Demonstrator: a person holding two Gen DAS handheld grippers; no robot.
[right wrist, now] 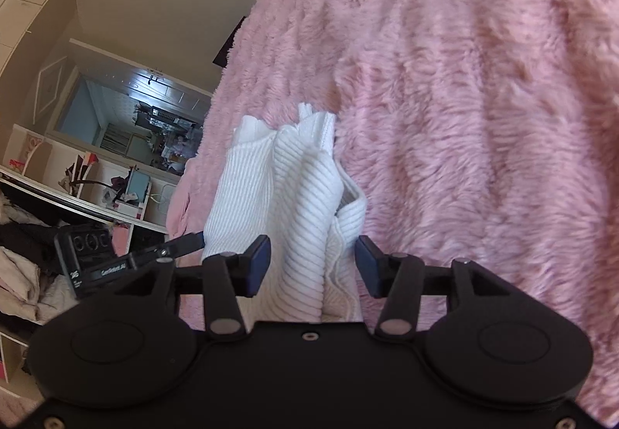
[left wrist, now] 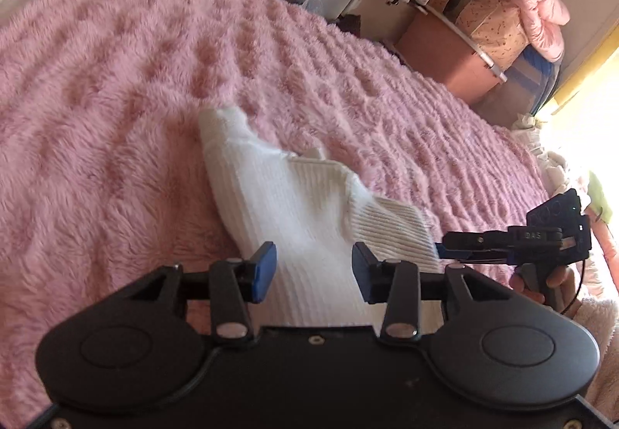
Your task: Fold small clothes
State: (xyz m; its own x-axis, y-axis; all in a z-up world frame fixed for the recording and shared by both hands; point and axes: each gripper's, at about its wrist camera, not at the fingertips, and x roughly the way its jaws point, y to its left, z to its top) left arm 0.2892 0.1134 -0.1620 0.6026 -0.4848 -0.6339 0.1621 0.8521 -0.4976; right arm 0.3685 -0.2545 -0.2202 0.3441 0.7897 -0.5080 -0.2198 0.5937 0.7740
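On pink blanket [left wrist: 135,81]: white knit garment [left wrist: 294,197], bunched mid-fold.
L gripper [left wrist: 314,272] & R gripper [right wrist: 312,266] fingers wide, straddling cloth, prob lining up edge grabs.

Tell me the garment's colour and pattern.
White garment with fine knitted ribs; right wrist view shows it best.

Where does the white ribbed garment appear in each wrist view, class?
Left wrist: white ribbed garment lies lower centre, running between the left gripper fingers.
Right wrist: it sits centre, bunched between the right gripper fingers.
Shared landmark: the pink fluffy blanket.
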